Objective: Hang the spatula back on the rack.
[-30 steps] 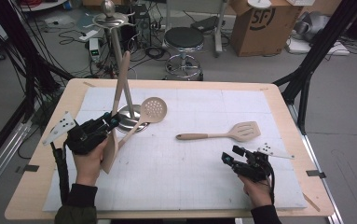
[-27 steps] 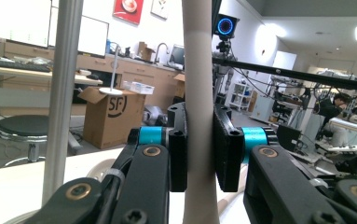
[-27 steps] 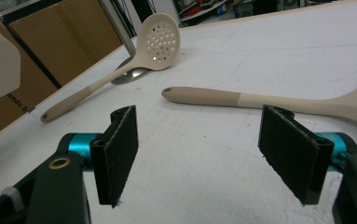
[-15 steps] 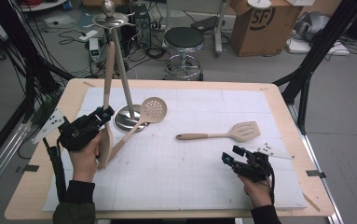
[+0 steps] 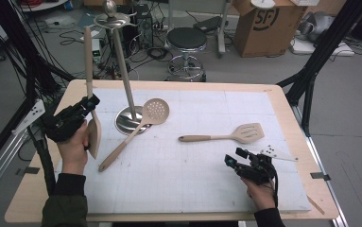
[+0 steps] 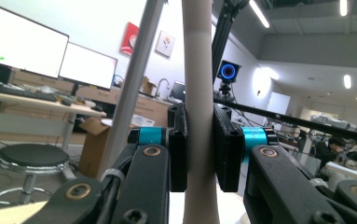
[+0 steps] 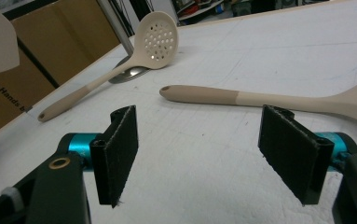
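High view: white mat point(image 5: 207, 179) on wooden table point(image 5: 292, 123); left claw point(image 5: 90, 105) pinching spatula point(image 5: 92, 132), right claw point(image 5: 233, 160) spread.

The left hand-held gripper point(image 5: 91, 103) is raised at the left side, pointing away from the person, and its jaws are pressed together on a thin handle. The right hand-held gripper point(image 5: 233, 161) is low at the right side, its jaws wide apart with nothing between them.

Matt beige spatula point(image 5: 92, 132) (silicone-looking) beside a glossy metal stand point(image 5: 130, 120).
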Motion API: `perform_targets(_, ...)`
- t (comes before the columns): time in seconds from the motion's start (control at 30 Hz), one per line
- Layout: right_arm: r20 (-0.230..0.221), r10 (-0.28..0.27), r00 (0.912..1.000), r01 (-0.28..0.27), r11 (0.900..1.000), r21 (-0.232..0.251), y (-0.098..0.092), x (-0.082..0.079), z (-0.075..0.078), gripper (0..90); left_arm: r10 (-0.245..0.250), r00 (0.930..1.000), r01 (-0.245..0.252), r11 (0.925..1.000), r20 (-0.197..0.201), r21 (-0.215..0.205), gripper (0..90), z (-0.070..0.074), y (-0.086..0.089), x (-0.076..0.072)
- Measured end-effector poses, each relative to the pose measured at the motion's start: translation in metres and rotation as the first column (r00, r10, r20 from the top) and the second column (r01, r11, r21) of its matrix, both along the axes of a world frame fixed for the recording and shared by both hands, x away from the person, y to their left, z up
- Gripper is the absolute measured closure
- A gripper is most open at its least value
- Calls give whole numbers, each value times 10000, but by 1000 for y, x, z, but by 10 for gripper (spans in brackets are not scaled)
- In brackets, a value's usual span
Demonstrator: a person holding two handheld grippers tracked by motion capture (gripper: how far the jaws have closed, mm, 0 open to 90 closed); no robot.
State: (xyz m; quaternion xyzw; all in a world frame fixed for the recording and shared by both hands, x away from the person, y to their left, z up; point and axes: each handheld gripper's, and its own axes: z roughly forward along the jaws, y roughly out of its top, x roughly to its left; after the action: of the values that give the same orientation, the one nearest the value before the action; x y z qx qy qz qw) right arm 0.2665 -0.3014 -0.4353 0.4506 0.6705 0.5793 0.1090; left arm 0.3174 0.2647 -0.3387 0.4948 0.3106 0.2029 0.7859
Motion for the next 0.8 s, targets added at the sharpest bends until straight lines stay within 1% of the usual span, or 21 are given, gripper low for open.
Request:
perform_targets(0.03, 0, 12, 10000, -12, 10000, -4, 0, 0, 0, 285, 25, 10000, -25, 10000, 13, -86, 781, 1, 2, 1)
perform_targets(0.17, 14, 0, 10000, 0, 10000, -54, 1, 0, -1, 285, 77, 10000, -77, 10000, 1, -51, 781, 5, 9, 5)
perform_targets(0.2, -54, -6, 10000, 6, 10000, -32, 1, 0, -1, 284, 18, 10000, -18, 10000, -9, -60, 781, 6, 11, 6)
perform_targets(0.27, -21, -2, 10000, 2, 10000, -68, 1, 0, -1, 284, -271, 9996, 269, 9995, -89, -188, 780, 6, 14, 9)
perform_targets(0.3, 37, -6, 10000, 6, 10000, -98, 1, 1, -2, 284, -238, 9996, 236, 9996, -134, -155, 780, 6, 15, 10)
perform_targets(0.37, 5, -14, 10000, 14, 10000, -94, 1, 1, -2, 285, -268, 9995, 267, 9996, -154, -64, 781, 7, 16, 13)
perform_targets(0.47, 4, -14, 10000, 14, 10000, -93, 1, 1, -2, 285, -236, 9995, 234, 9997, -232, -69, 781, 5, 19, 15)
perform_targets(0.53, -20, -12, 10000, 12, 10000, -96, 1, 1, -2, 284, -287, 9991, 284, 9995, -318, -97, 780, 4, 19, 16)
perform_targets(0.6, -14, -16, 10000, 15, 9999, -108, 1, 1, -2, 285, -322, 9990, 321, 9995, -295, -52, 781, 3, 19, 17)
perform_targets(0.7, 10, -10, 10000, 10, 9999, -129, 0, 1, -2, 284, -366, 9990, 364, 9993, -275, -98, 780, 3, 18, 17)
perform_targets(0.8, -79, -38, 10000, 37, 10000, -89, 0, 0, -2, 284, -426, 9987, 426, 9991, -285, -2, 780, 3, 17, 18)
